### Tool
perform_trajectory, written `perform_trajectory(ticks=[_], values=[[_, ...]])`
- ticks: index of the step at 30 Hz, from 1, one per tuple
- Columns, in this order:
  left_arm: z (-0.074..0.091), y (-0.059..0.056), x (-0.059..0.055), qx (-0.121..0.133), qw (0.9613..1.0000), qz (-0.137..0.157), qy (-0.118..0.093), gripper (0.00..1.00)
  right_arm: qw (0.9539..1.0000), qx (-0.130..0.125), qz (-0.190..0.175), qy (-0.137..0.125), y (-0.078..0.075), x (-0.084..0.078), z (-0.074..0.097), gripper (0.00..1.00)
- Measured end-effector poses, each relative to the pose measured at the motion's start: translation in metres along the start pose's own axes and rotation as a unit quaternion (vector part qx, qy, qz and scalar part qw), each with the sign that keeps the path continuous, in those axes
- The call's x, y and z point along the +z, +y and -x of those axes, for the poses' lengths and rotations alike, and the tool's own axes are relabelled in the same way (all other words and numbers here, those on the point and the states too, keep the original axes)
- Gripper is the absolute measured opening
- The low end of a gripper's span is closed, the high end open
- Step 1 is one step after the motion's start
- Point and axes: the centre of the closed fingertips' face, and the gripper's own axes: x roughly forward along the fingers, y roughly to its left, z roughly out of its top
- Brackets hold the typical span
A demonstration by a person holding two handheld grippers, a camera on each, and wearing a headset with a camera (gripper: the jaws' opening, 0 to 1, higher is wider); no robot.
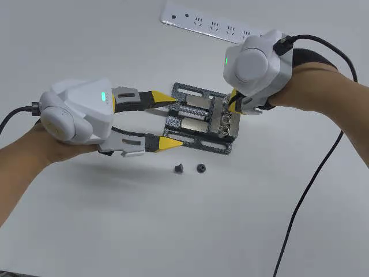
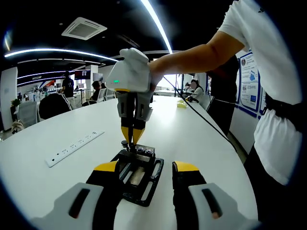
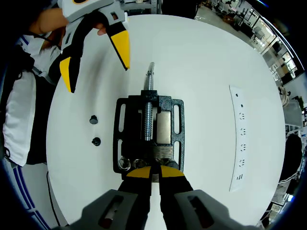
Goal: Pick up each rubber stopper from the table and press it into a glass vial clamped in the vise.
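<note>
The black vise (image 1: 196, 118) lies in the middle of the white table, with glass vials (image 3: 124, 164) clamped at its right end. My right gripper (image 1: 233, 107) points down over those vials, jaws shut (image 3: 152, 173); I cannot see anything between its tips. Its yellow tips touch down at the vials (image 2: 132, 136). My left gripper (image 1: 171, 120) is open, its yellow jaws spread either side of the vise's left end (image 2: 145, 166), holding nothing. Two dark rubber stoppers (image 1: 179, 168) (image 1: 200, 168) lie on the table just in front of the vise (image 3: 93, 120) (image 3: 96, 141).
A white power strip (image 1: 207, 26) lies at the far side of the table (image 3: 240, 139). A black cable (image 1: 311, 179) trails from my right gripper across the table on the right. People sit at desks in the background of the left gripper view.
</note>
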Motion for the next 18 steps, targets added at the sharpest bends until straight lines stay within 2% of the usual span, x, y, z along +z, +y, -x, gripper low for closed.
perform_trajectory(ticks=[5, 8, 18], values=[[0.002, -0.002, 0.001, 0.000, 1.0000, -0.001, 0.001, 0.42, 0.9997, -0.009, -0.010, -0.020, 0.000, -0.003, 0.002, 0.05], [0.003, -0.003, 0.001, 0.000, 1.0000, -0.001, 0.003, 0.42, 0.9991, -0.023, -0.017, -0.032, -0.002, -0.003, 0.003, 0.08], [0.003, -0.009, -0.001, -0.002, 1.0000, -0.002, 0.009, 0.42, 0.9972, -0.027, -0.035, -0.061, 0.009, -0.007, 0.006, 0.12]])
